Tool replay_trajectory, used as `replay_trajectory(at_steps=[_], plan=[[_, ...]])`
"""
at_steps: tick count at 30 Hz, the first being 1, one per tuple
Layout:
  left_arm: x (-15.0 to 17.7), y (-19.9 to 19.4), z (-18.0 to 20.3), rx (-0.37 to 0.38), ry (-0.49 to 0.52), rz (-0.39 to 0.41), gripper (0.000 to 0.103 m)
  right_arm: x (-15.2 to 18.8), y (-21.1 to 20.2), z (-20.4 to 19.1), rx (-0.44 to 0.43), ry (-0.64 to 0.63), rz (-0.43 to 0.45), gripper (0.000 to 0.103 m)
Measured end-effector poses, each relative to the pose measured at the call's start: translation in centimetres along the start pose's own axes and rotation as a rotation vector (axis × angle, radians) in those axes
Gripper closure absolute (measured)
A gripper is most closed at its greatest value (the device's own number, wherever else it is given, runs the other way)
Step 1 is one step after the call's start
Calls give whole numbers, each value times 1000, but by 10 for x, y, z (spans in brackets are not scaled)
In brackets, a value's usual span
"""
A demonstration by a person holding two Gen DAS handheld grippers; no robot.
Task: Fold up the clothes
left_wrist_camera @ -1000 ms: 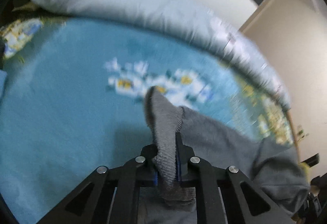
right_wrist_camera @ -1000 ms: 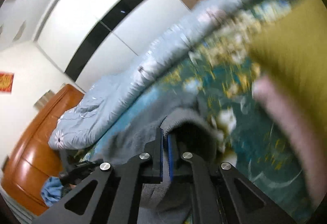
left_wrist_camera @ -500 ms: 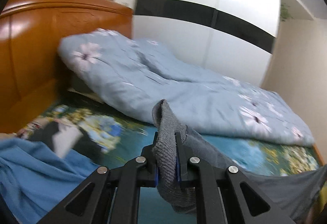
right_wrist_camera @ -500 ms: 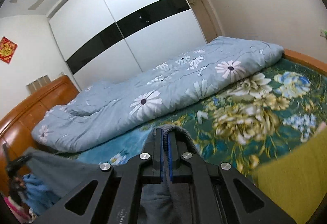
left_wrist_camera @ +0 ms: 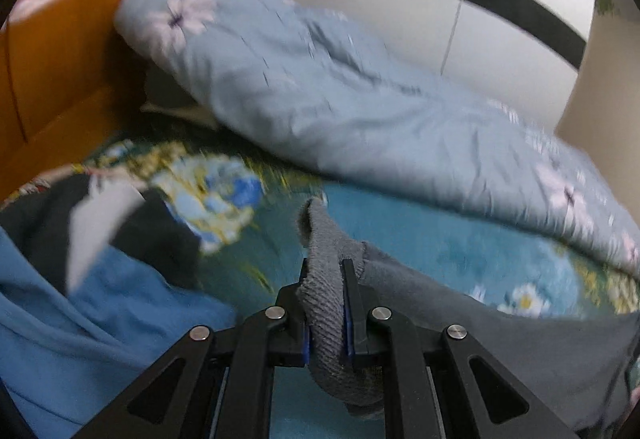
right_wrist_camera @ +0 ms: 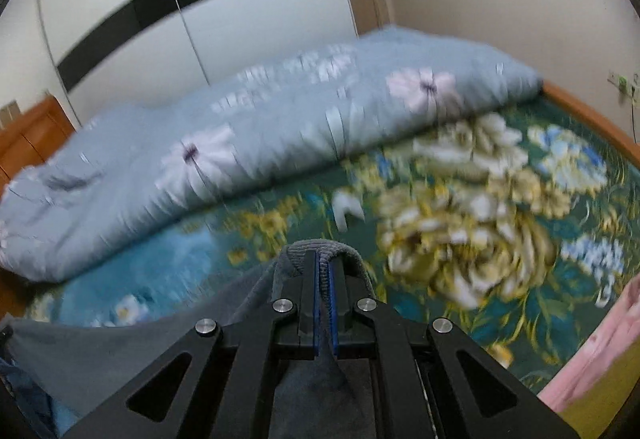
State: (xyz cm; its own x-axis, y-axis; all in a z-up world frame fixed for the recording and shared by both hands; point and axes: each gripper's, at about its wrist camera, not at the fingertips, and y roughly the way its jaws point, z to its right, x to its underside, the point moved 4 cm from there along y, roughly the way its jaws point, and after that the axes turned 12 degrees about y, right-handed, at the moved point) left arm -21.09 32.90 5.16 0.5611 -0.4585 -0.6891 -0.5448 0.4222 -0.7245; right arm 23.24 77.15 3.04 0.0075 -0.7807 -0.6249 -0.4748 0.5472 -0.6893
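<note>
1. Grey knit fabric fills the near foreground of both wrist views: the left claw (left_wrist_camera: 325, 303) is clamped on the ribbed hem of a grey garment (left_wrist_camera: 500, 335), a thick fold of rib bulging up and down out of the nearly closed jaws.
2. The right claw (right_wrist_camera: 325, 303) pinches another ribbed edge of the same garment (right_wrist_camera: 120, 355) with its jaws all but closed, and the cloth runs off to the left in that view as a taut grey sheet.
3. The garment hangs stretched between the two claws above the bed's floral blanket (right_wrist_camera: 460, 223); whether its lower part touches the bed cannot be told.
4. The step in hand looks like the spread-out before the first fold (both views are smeared, so the hands are likely mid-swing).
5. Next, I judge, both grips must hold while the cloth is lowered flat onto a bare stretch of blanket, clear of the blue garment (left_wrist_camera: 80, 339) and the black-and-white one (left_wrist_camera: 132, 223) lying at the left.
6. Both claws tilt forward and down towards the mattress.
7. Farther off lie the pale blue quilt (left_wrist_camera: 360, 99), the wooden headboard (left_wrist_camera: 72, 51) and the wardrobe doors (right_wrist_camera: 240, 19).
</note>
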Motion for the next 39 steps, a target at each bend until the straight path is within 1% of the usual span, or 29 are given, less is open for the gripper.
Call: replay_trajectory(at_steps=[2, 4, 5, 6, 7, 8, 10, 11, 12, 13, 15, 16, 17, 20, 21, 23, 25, 26, 27, 28, 29, 30, 32, 33, 35, 36, 38, 39], plan=[[9, 4, 9, 7, 9, -31, 88, 9, 6, 15, 14, -24, -26, 99], [17, 6, 14, 49, -1, -58, 84, 11, -2, 30, 2, -47, -33, 97], [19, 5, 15, 61, -4, -67, 75, 12, -7, 36, -2, -58, -34, 97], [23, 4, 16, 79, -10, -80, 59, 12, -12, 38, -1, -66, -31, 96], [29, 1, 18, 99, -21, -90, 47, 12, -21, 40, -5, -73, -28, 91], [34, -3, 19, 119, -33, -100, 44, 11, -31, 43, -9, -79, -26, 87], [49, -15, 22, 149, -58, -103, 39, 16, -52, 47, -10, -106, 0, 57], [58, -20, 24, 155, -62, -116, 38, 20, -66, 47, -10, -126, 22, 52], [69, -27, 26, 166, -70, -124, 38, 29, -82, 45, -8, -151, 46, 52], [83, -34, 29, 194, -82, -124, 38, 39, -99, 43, -15, -175, 67, 52], [113, -46, 43, 278, -86, -130, 35, 69, -135, 38, -82, -209, 83, 50], [129, -48, 52, 309, -77, -145, 35, 87, -147, 36, -133, -220, 67, 46], [145, -48, 62, 320, -63, -172, 35, 112, -158, 37, -194, -231, 35, 44], [185, -45, 90, 343, -41, -246, 35, 168, -162, 54, -213, -231, -57, 43], [195, -44, 99, 367, -58, -264, 35, 186, -162, 60, -213, -226, -88, 43], [206, -46, 109, 404, -90, -263, 35, 211, -154, 72, -188, -186, -145, 43], [209, -53, 120, 433, -127, -224, 40, 232, -150, 82, -199, -145, -196, 43], [211, -54, 124, 441, -147, -218, 47, 238, -150, 84, -205, -137, -208, 43], [212, -55, 128, 449, -169, -215, 75, 243, -151, 85, -211, -131, -218, 43], [213, -56, 132, 456, -190, -212, 92, 245, -152, 86, -219, -125, -220, 43], [214, -58, 134, 448, -202, -208, 92, 243, -154, 87, -228, -118, -215, 43], [214, -62, 133, 453, -222, -186, 92, 242, -156, 89, -236, -110, -210, 43], [208, -82, 123, 480, -265, -110, 93, 238, -160, 92, -252, -97, -197, 43], [202, -96, 115, 503, -295, -62, 93, 235, -164, 94, -255, -95, -182, 43], [194, -129, 94, 521, -342, 40, 93, 230, -169, 101, -255, -87, -159, 43], [190, -151, 80, 496, -344, 103, 93, 230, -169, 105, -251, -78, -155, 43], [185, -192, 49, 400, -325, 218, 93, 229, -168, 116, -243, -48, -155, 43], [184, -210, 32, 350, -319, 259, 93, 229, -166, 121, -239, -34, -157, 43]])
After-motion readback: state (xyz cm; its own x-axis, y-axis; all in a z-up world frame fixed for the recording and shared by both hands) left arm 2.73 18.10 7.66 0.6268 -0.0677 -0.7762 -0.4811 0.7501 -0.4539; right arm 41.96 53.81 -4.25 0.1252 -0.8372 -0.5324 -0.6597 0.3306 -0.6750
